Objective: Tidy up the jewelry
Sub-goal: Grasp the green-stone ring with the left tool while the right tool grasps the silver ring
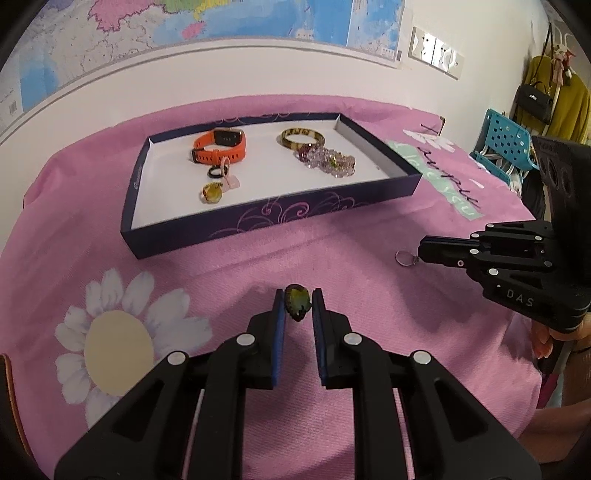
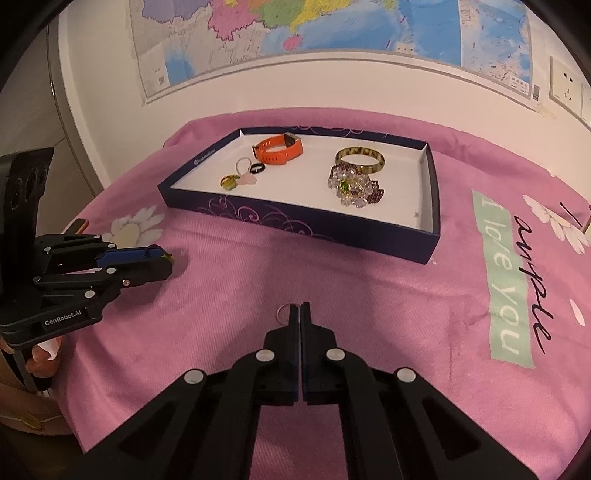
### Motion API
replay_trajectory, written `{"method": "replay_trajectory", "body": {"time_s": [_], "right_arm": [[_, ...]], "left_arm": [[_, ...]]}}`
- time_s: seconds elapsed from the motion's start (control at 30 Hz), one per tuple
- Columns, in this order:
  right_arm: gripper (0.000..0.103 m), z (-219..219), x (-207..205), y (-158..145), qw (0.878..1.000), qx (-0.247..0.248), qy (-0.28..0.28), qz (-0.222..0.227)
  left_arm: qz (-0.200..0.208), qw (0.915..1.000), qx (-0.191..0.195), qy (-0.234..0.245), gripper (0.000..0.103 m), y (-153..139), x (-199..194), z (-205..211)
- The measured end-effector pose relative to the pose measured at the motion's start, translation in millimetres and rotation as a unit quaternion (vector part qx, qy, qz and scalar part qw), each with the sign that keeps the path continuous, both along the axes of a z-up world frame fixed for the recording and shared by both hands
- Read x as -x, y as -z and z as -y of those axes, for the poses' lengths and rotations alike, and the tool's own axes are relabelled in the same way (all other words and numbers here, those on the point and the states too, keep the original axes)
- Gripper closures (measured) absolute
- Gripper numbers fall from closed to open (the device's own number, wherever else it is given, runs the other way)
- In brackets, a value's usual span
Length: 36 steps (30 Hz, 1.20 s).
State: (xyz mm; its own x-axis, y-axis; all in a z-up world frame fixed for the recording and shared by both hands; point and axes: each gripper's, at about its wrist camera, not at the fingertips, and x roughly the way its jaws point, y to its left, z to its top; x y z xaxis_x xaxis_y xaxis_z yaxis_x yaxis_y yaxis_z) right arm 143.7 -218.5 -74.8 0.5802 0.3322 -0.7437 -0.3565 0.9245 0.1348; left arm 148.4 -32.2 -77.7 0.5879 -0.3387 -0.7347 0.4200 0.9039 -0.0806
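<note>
My left gripper [image 1: 298, 303] is shut on a ring with a green stone [image 1: 297, 301], just above the pink cloth; from the right wrist view it [image 2: 168, 258] comes in from the left. My right gripper [image 2: 299, 309] is shut, pinching the edge of a thin silver ring [image 2: 285, 313] that sticks out to the left of its tips; in the left wrist view that ring [image 1: 404, 257] hangs at the gripper's tip [image 1: 422, 251]. Behind both lies a dark blue tray [image 1: 277, 218] [image 2: 295, 221] holding an orange watch band [image 1: 218, 147], a bangle [image 1: 301, 138], beaded bracelets [image 1: 328, 160] and small rings [image 1: 211, 194].
A pink cloth with daisies [image 1: 118, 347] and lettering [image 2: 506, 288] covers the table. A blue plastic crate [image 1: 506, 144] and hanging bags [image 1: 535, 99] stand at the far right. A map hangs on the wall [image 2: 295, 33]. A person's fingers [image 1: 543, 339] grip the right handle.
</note>
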Motion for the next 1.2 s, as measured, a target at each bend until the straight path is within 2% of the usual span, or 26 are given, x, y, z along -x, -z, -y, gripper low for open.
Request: {"method": "replay_trajectory", "body": {"time_s": [0.1,0.17,0.23,0.27,0.3,0.37,0.4,0.47,0.63,0.67,0.7,0.8,0.97,1.03,1.07,1.1,1.13,1.2], "right_arm": [[0.103,2.1,-0.2,-2.3,1.000,-0.004,0.002,0.002],[0.101,1.0,-3.1,0.0,1.000,-0.012,-0.007,-0.012],[0.083,-0.3,-5.2,1.8,1.000,-0.012,0.000,-0.013],[0.068,-3.3,-5.8,3.1,1.000,-0.008,-0.004,-0.014],[0.066,-6.2,-5.7,4.0,1.000,-0.001,-0.006,-0.013],[0.070,-12.6,-7.2,8.4,1.000,0.017,-0.010,-0.019],[0.078,-15.1,-7.1,9.5,0.999,0.026,-0.010,-0.016],[0.088,-17.8,-6.8,9.1,0.999,0.032,-0.015,-0.015],[0.088,-15.8,-5.7,7.3,0.999,0.030,-0.013,-0.009],[0.099,-14.3,-5.1,4.9,1.000,0.025,-0.012,-0.006],[0.102,-13.0,-5.2,2.8,1.000,0.021,-0.011,-0.003],[0.103,-11.5,-3.9,-7.9,1.000,0.015,-0.011,0.017],[0.103,-7.0,-7.8,-13.3,1.000,0.009,-0.005,0.022],[0.101,-6.5,-8.8,-10.1,1.000,0.005,-0.011,0.010],[0.084,-7.7,-8.6,-6.7,1.000,0.007,-0.014,0.003],[0.061,-9.2,-7.3,-4.0,1.000,0.012,-0.015,0.000],[0.060,-11.7,-5.7,-1.9,1.000,0.018,-0.018,0.002],[0.066,-20.5,-5.2,5.2,0.999,0.041,-0.027,-0.008]], "left_arm": [[0.005,1.0000,0.004,0.001,0.088,-4.1,-0.2,-1.2],[0.007,1.0000,0.002,0.000,0.088,-4.7,-0.6,-0.8],[0.006,1.0000,0.003,-0.001,0.088,-5.0,-1.1,-0.9],[0.006,1.0000,0.004,-0.002,0.088,-5.1,-1.3,-1.2],[0.004,1.0000,0.005,-0.002,0.088,-5.1,-1.5,-1.7],[0.004,1.0000,0.003,-0.003,0.088,-4.0,-2.0,-2.8],[0.004,1.0000,0.003,-0.003,0.088,-3.7,-2.2,-3.6],[0.002,1.0000,0.004,-0.005,0.088,-3.1,-3.7,-5.0],[0.001,1.0000,0.006,-0.007,0.088,-2.0,-7.3,-5.5],[0.002,1.0000,0.006,-0.007,0.088,-2.6,-7.8,-5.9],[0.004,0.9999,0.006,-0.007,0.088,-4.2,-8.5,-6.2],[0.012,0.9999,0.008,-0.008,0.088,-9.3,-10.7,-6.6],[0.028,0.9995,0.010,-0.011,0.088,-20.1,-15.0,-8.3],[0.030,0.9994,0.012,-0.011,0.088,-21.7,-15.5,-9.2],[0.030,0.9994,0.012,-0.011,0.088,-21.8,-15.4,-9.8],[0.029,0.9994,0.012,-0.011,0.088,-21.8,-15.5,-9.7],[0.027,0.9995,0.012,-0.010,0.088,-21.5,-16.2,-10.1],[0.023,0.9996,0.011,-0.010,0.088,-20.0,-17.8,-9.6]]}}
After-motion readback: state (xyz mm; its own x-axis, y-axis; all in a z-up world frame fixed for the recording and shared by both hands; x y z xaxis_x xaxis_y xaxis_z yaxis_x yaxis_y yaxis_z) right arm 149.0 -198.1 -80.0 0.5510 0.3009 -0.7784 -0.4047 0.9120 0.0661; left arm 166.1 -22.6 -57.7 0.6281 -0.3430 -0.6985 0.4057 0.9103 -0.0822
